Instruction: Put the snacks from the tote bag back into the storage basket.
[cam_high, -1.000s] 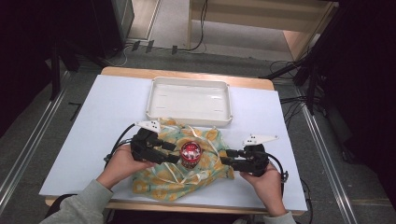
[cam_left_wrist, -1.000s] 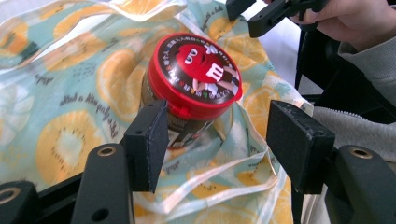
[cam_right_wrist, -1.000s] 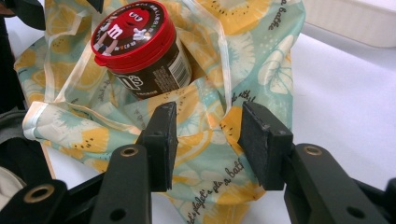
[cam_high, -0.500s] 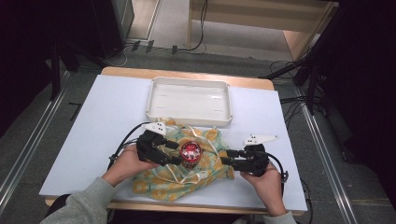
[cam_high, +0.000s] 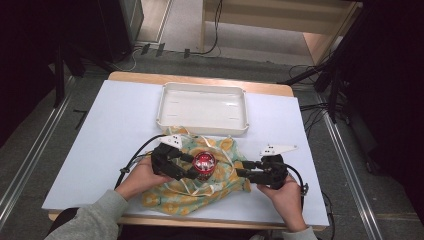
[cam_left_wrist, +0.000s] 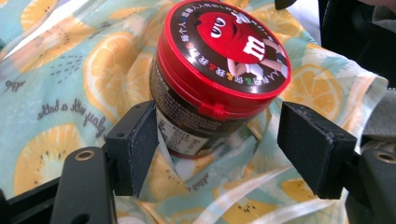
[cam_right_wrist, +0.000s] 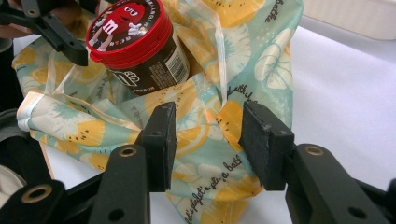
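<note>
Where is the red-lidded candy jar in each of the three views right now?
High view: the jar stands lower centre on the lemon-print cloth, just off the left gripper.
Left gripper view: the jar is upper centre, above and between the open jaws.
Right gripper view: the jar is upper left, beyond the jaws.
Shared landmark: the lemon-print cloth under the jar.

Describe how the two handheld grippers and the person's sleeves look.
Both the left gripper and right gripper are black, with hinged metal arms showing brass-coloured rivets and flat rectangular black fingers with a matt padded face. Each carries a pale grey three-cornered plate on top and trails a black cable. The person wears grey sleeves.
</note>
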